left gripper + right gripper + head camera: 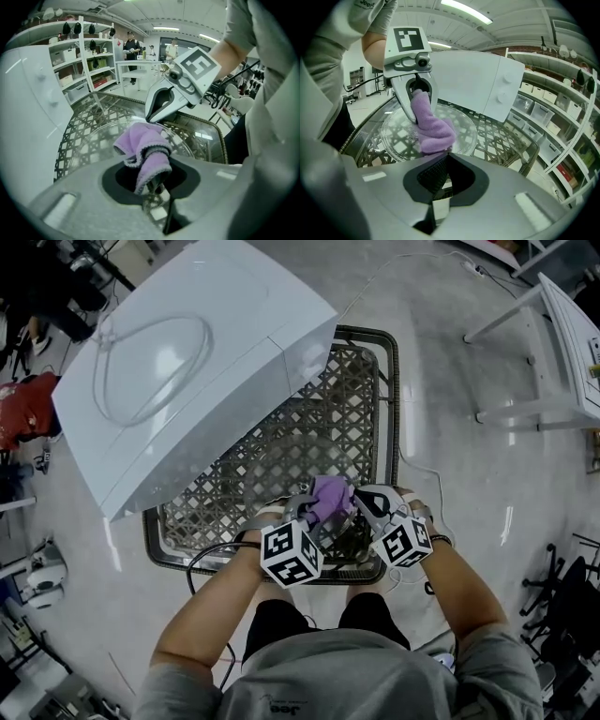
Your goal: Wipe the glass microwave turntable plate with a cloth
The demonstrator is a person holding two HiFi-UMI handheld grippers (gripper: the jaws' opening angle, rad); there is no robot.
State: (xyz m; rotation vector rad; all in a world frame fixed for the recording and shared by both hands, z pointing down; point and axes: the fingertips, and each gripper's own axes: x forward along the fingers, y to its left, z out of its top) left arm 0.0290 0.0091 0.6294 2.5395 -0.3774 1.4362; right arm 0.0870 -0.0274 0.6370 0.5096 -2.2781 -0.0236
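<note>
Head view: both claws sit close together at the near edge of the wicker bench (390,427), with a white microwave (187,362) lying well beyond them. The left claw (309,508) holds a purple cloth (330,495) just ahead of its tips. The right claw (362,503) points in from the other side and almost meets it. The glass plate (281,465) shows only faintly, spreading forward and to the left of the cloth.

Left gripper view: the left claw (154,185) is closed on a fold of the cloth (140,145), which bunches straight ahead of it and drapes onto the plate (89,150). Most of the bare glass lies ahead and to this claw's left. The right claw (151,117) comes down just past the cloth.

Right gripper view: the right claw (445,157) is drawn shut at the plate's (461,124) near rim and seems to pinch it. The cloth (433,133) rests on the glass directly in front of this claw. I judge the wipe should sweep away from here, across the far glass.
</note>
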